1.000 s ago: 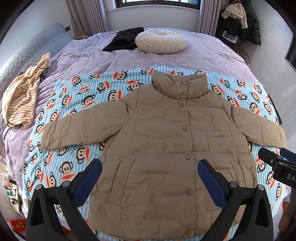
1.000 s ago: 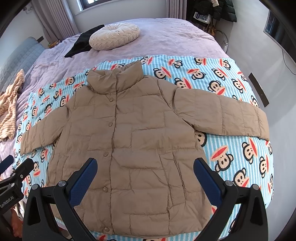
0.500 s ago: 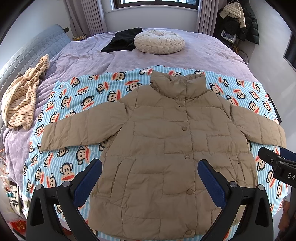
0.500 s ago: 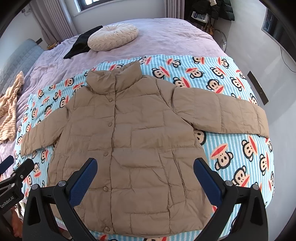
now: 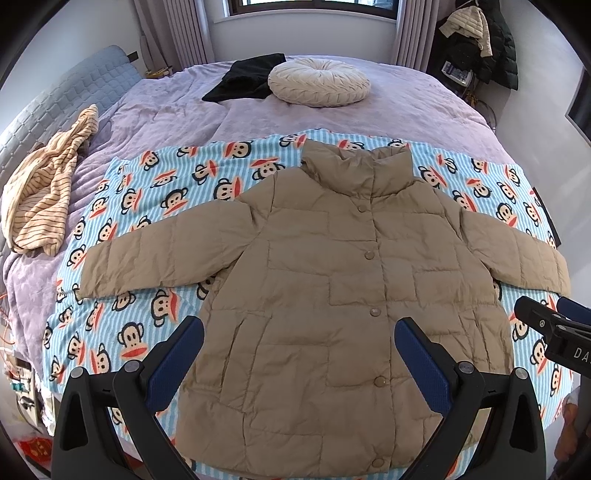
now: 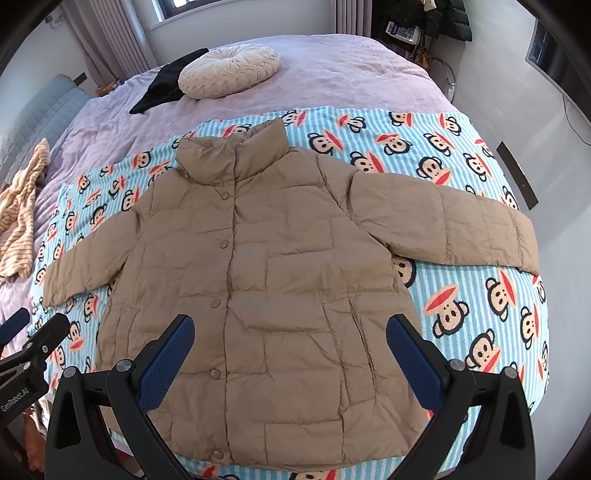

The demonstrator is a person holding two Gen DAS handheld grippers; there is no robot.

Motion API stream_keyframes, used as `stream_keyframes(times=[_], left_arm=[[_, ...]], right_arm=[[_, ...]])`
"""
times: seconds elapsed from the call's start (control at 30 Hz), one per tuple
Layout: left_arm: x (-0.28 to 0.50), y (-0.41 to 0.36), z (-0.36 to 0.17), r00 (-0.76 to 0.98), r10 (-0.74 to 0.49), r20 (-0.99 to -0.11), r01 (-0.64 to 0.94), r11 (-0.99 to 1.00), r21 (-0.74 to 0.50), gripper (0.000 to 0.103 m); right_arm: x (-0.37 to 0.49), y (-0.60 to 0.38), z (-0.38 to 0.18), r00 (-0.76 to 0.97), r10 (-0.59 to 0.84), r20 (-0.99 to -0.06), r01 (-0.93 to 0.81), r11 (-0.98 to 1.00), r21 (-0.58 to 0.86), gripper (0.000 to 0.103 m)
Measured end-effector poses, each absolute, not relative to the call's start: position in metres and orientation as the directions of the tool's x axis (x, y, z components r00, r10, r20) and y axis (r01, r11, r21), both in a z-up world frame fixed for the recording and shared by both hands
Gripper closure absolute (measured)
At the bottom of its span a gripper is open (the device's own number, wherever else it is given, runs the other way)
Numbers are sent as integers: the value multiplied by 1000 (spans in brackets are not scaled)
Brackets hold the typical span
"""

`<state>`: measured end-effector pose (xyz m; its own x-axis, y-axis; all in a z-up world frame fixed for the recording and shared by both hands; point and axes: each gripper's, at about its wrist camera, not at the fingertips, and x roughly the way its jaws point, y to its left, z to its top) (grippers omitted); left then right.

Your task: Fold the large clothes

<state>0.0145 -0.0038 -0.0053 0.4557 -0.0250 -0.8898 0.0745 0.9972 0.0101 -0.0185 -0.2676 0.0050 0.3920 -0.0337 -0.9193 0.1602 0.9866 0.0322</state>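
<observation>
Far left of the left gripper (image 5: pixel 299 339), a striped garment (image 5: pixel 40 195) lies bunched on the purple bedspread (image 5: pixel 166 122). Both grippers hover over the hem of the tan puffer jacket (image 5: pixel 332 280), which lies flat, buttoned, sleeves spread, on the monkey-print blanket (image 5: pixel 155 206) just ahead of them. Each has its jaws wide apart and holds nothing. The right gripper (image 6: pixel 290 338) sits beside the left. Far ahead rest a round cushion (image 5: pixel 318 82) and black cloth (image 5: pixel 243 78).

Soft daylight from window (image 5: pixel 314 3) at back, sharp pics (heavy fisheye warp, dark corners).
</observation>
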Motion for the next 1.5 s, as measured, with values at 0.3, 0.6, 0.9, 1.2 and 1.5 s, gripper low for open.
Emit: stream_keyframes(times=[0.3, 0.6, 0.9, 1.2, 1.5], left_arm=[[20, -2, -6, 453, -33, -891, 86, 996, 7, 0], [20, -1, -7, 454, -31, -891, 87, 996, 10, 0], [21, 10, -16, 430, -42, -902, 70, 997, -14, 0], [41, 65, -56, 373, -142, -917, -12, 987, -158, 0], [77, 184, -144, 356, -174, -918, -168, 955, -246, 0]], right_arm=[[-21, -264, 5, 388, -46, -921, 183, 983, 28, 0], [-20, -264, 4, 387, -43, -921, 186, 982, 32, 0], [-11, -257, 3, 366, -27, -930, 164, 986, 35, 0], [-2, -236, -19, 304, 60, -951, 104, 990, 96, 0], [21, -175, -75, 323, 182, -929, 112, 967, 229, 0]])
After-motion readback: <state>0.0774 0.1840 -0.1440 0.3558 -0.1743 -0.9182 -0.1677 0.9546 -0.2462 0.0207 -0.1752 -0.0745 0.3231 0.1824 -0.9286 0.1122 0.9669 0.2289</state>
